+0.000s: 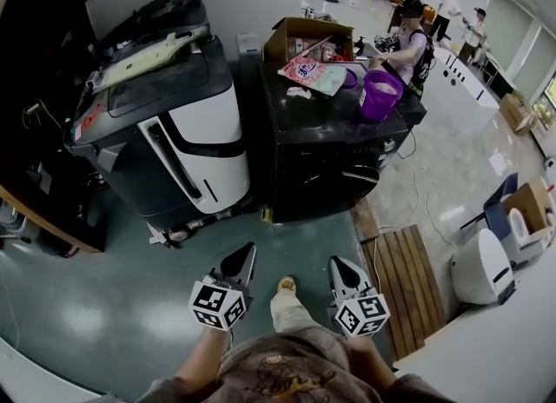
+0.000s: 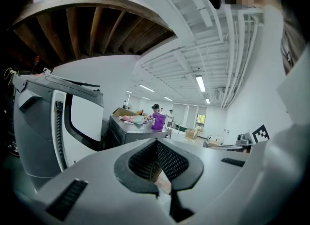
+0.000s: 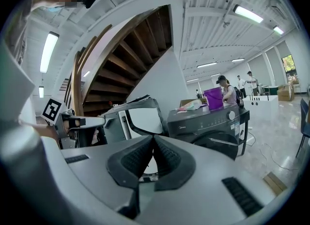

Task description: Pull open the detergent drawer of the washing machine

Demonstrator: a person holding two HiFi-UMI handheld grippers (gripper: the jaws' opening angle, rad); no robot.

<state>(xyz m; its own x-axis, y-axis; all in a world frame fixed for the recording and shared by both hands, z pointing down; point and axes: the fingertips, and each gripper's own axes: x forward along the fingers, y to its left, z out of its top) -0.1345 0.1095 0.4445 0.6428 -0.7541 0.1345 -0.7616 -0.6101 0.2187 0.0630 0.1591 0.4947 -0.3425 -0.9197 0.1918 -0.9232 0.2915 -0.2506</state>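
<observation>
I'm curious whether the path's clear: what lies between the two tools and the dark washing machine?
Only bare green floor and the person's own shoe, as the head view shows.

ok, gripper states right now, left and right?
Left gripper: jaws closed, nothing held.
Right gripper: jaws closed, nothing held.

Jaws of left hand-held gripper (image 2: 157,141) together; dark washing machine (image 2: 128,131) ahead.

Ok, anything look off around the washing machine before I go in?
Clutter tops the black front-loading washing machine: purple plastic bucket, open cardboard box, colourful packets. The grey-and-white appliance left of it has loose panels askew on top.
</observation>
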